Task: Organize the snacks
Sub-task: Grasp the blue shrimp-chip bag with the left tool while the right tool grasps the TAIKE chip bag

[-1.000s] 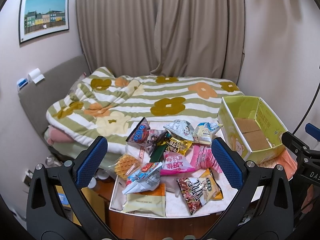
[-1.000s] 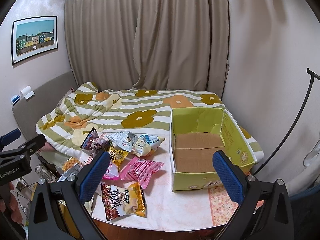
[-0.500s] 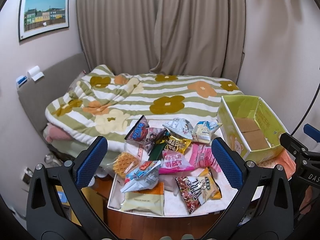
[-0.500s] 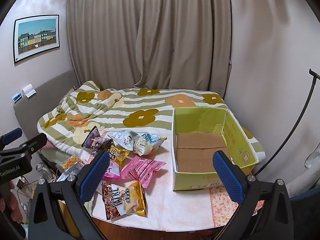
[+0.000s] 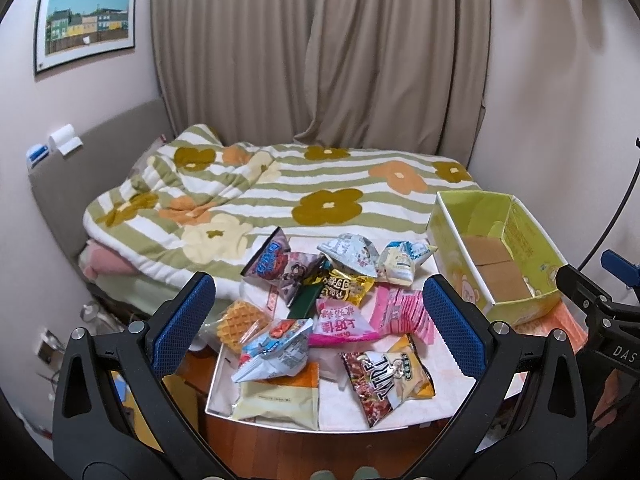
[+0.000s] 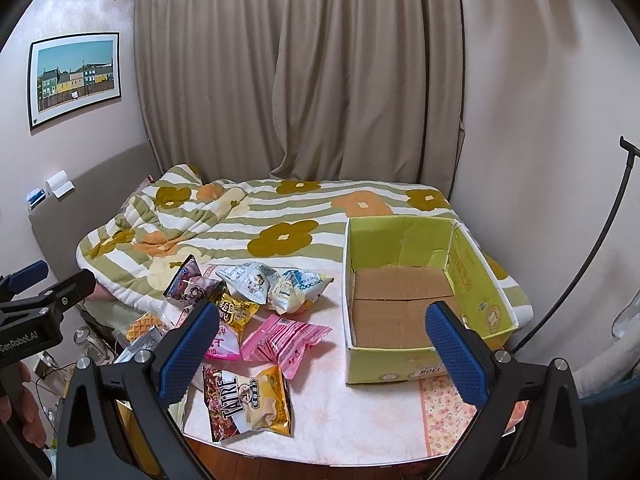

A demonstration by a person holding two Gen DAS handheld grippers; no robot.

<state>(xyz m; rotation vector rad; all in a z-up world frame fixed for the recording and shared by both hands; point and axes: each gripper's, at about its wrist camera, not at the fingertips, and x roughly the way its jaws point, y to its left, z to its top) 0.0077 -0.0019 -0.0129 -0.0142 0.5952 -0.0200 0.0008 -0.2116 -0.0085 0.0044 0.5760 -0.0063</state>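
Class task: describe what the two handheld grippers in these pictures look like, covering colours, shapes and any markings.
Both are alike: the left gripper and right gripper each have black, angular, open-framed arms with silver bolts, ending in blue textured pads. Seen from the right wrist, the left gripper's body bears white "GenRobot.AI" lettering. From the left wrist, white letters "DAS" show on the right gripper's body. No sleeves are visible.

L gripper (image 5: 318, 316) jaws wide apart, nothing held; R gripper (image 6: 322, 338) same, both raised, level.
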